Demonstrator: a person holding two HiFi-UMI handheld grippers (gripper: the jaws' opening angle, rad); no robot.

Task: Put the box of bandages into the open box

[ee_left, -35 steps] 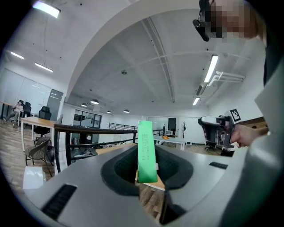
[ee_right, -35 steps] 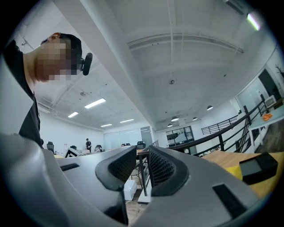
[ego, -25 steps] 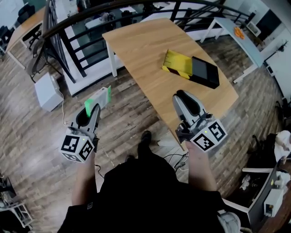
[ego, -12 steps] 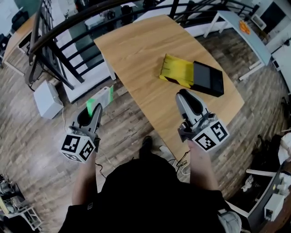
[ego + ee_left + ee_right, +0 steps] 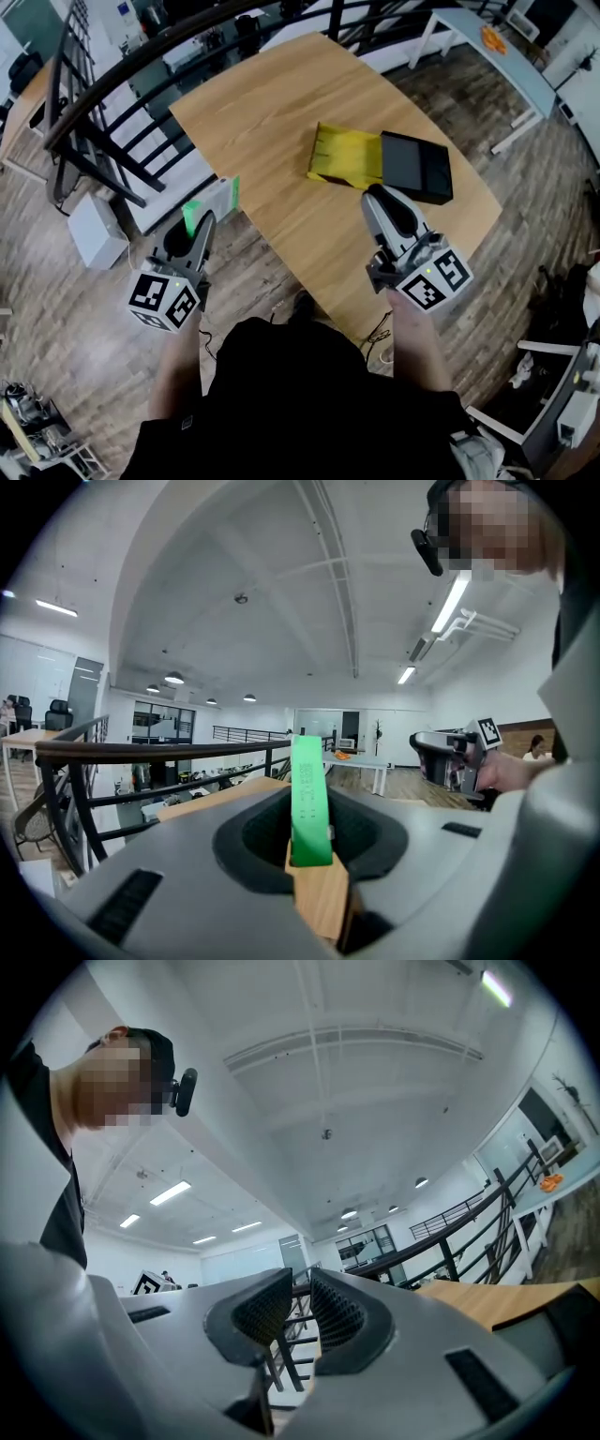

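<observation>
We judge the step in hand to be the carry: the box of bandages (image 5: 211, 202) is already gripped and not yet over the table (image 5: 272, 103). The left gripper (image 5: 202, 225) pinches it by its thin sides, so that it stands out ahead of the jaws. The right gripper (image 5: 377, 195) holds nothing. Its jaws stand a narrow slot apart, and the open box (image 5: 417, 169) lies just ahead of their tips, with its yellow half on their left. From the left jaws the open box is ahead and well off to the right, so the next move calls for swinging the left gripper over the table edge until the bandages hang above the open box, then lowering and spreading the jaws. We cannot tell which half is meant to receive them.

Only the head view shows the open box and how it lies to both grippers. The left gripper view shows the grip itself: the box of bandages (image 5: 309, 803) stands upright with its green edge toward us, seated between the pads of the left gripper (image 5: 309, 841). The right gripper view shows that the slot of the right gripper (image 5: 298, 1283) frames only a distant railing (from above those jaws look almost closed).
</observation>
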